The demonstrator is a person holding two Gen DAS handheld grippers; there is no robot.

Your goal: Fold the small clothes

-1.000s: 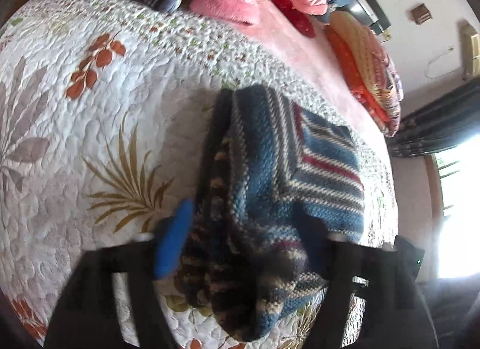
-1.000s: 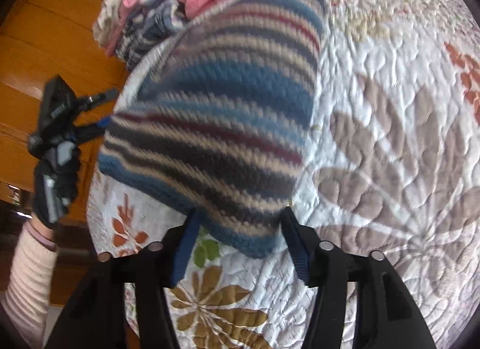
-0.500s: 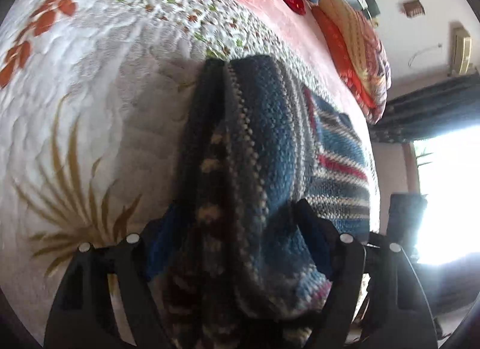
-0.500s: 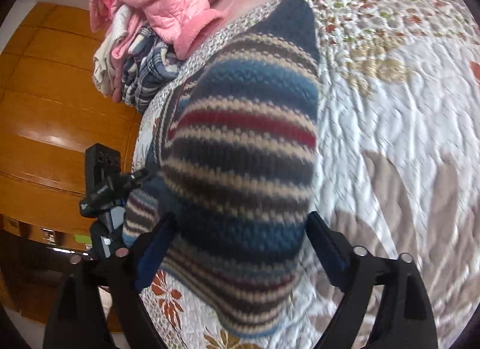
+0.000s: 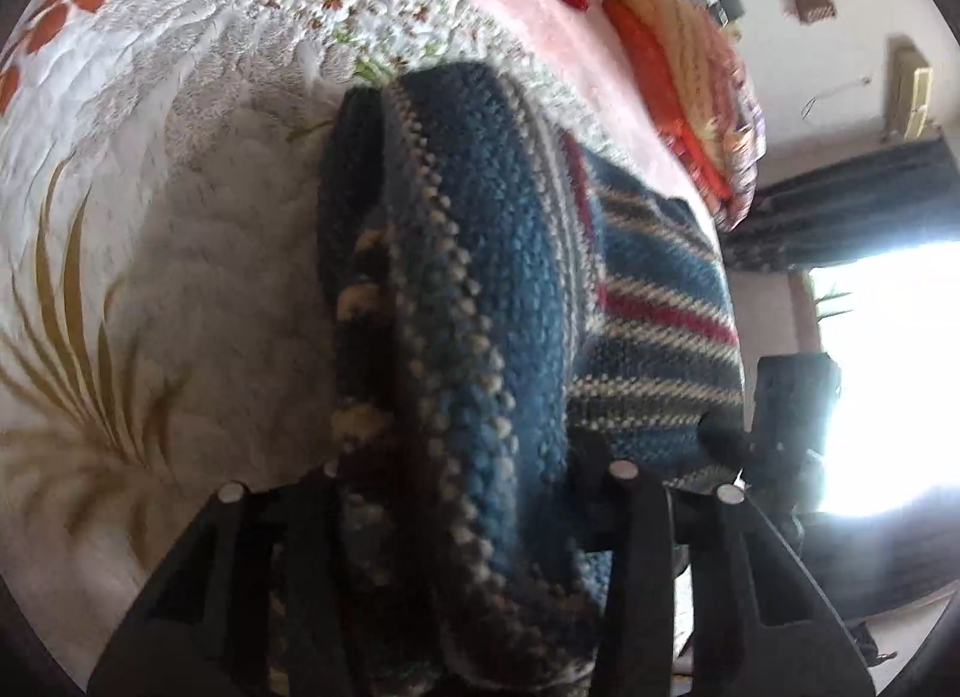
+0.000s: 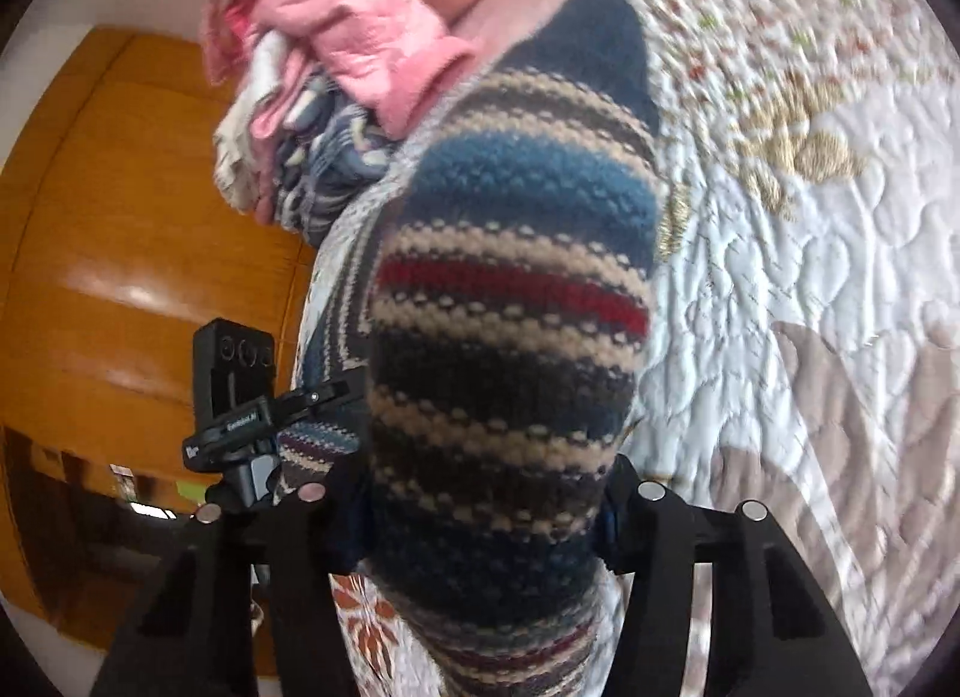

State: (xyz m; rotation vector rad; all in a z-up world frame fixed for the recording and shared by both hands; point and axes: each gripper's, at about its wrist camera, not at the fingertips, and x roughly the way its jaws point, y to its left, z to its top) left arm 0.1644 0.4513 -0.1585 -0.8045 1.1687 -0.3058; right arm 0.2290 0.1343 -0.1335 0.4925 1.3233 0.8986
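Observation:
A striped knit garment point(image 5: 498, 253), in blue, red, cream and dark bands, lies folded on the quilted bedspread point(image 5: 198, 277). My left gripper point(image 5: 462, 457) straddles one thick folded end, jaws wide apart with the knit filling the gap. From the other side, my right gripper point(image 6: 480, 475) straddles the opposite end of the knit garment point(image 6: 510, 301), also wide apart. Both pairs of fingertips are partly buried in the wool. The right gripper's body point(image 5: 786, 403) shows past the garment in the left wrist view, and the left gripper's body point(image 6: 240, 391) shows in the right wrist view.
A pile of pink and plaid clothes point(image 6: 336, 55) sits at the far end of the bedspread point(image 6: 810, 253). Orange and yellow cushions point(image 5: 690, 67) lie along the pink sheet. A wooden wardrobe point(image 6: 120, 241) stands beyond the bed edge. A bright window point(image 5: 888, 367) is at the right.
Both grippers have pushed forward over the knit garment's two ends, so it now fills the gap between each pair of fingers. The garment looms closer in both views.

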